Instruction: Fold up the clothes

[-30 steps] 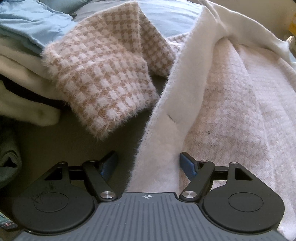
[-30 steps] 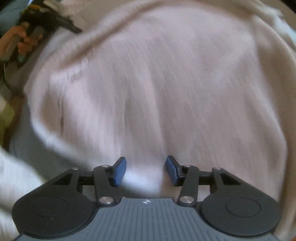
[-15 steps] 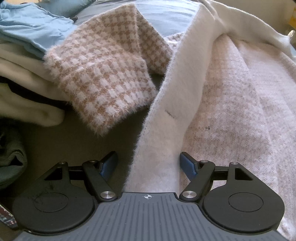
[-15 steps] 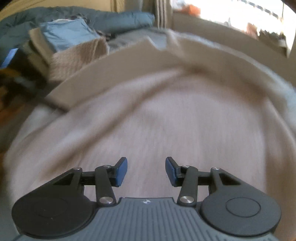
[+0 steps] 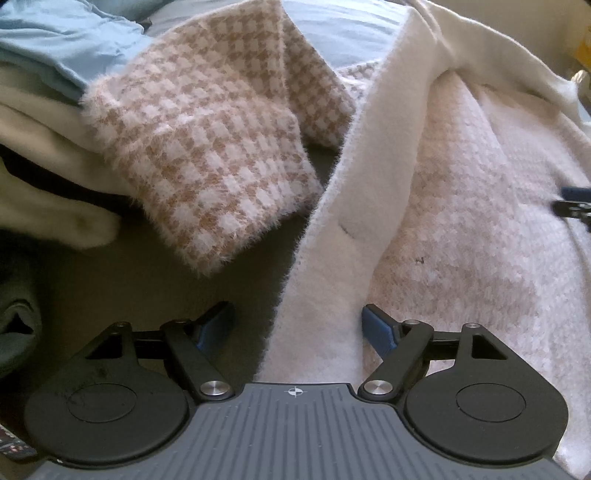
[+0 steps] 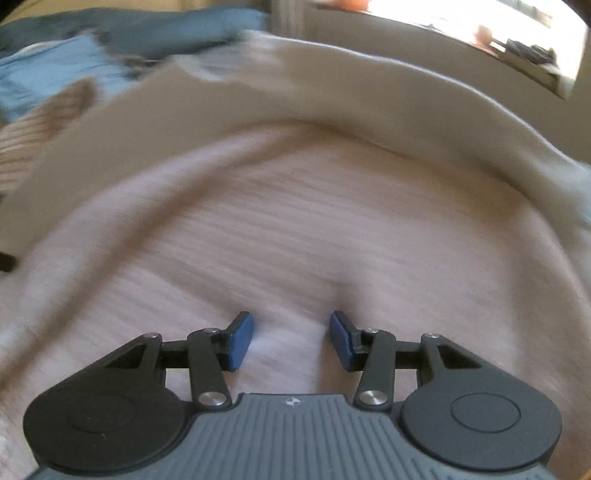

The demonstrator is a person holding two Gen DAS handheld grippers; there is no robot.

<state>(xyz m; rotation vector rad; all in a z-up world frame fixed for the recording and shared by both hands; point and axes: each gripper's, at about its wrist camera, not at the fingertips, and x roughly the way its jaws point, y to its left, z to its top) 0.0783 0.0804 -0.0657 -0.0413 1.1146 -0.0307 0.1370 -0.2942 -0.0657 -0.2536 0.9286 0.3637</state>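
Observation:
A fuzzy cardigan [image 5: 476,206] lies spread inside out, pale pink with a white front band [image 5: 354,236] that has a buttonhole. Its tan and white houndstooth sleeve [image 5: 207,158] lies folded to the left. My left gripper [image 5: 299,325] is open, its jaws on either side of the white band's lower end. My right gripper [image 6: 291,338] is open just above the cardigan's pink body [image 6: 295,240]; that view is blurred. The right gripper's tip also shows at the right edge of the left wrist view [image 5: 572,206].
A stack of folded clothes [image 5: 44,85], light blue on cream, sits at the left, with dark green fabric [image 5: 14,317] below it. The dark bed surface [image 5: 110,277] shows between them. Blue bedding [image 6: 122,33] and a bright window [image 6: 480,22] lie beyond.
My right gripper has swung across the cardigan, its view turning from the left gripper's hand to the far bedding and window. The left gripper has crept slightly right along the white band.

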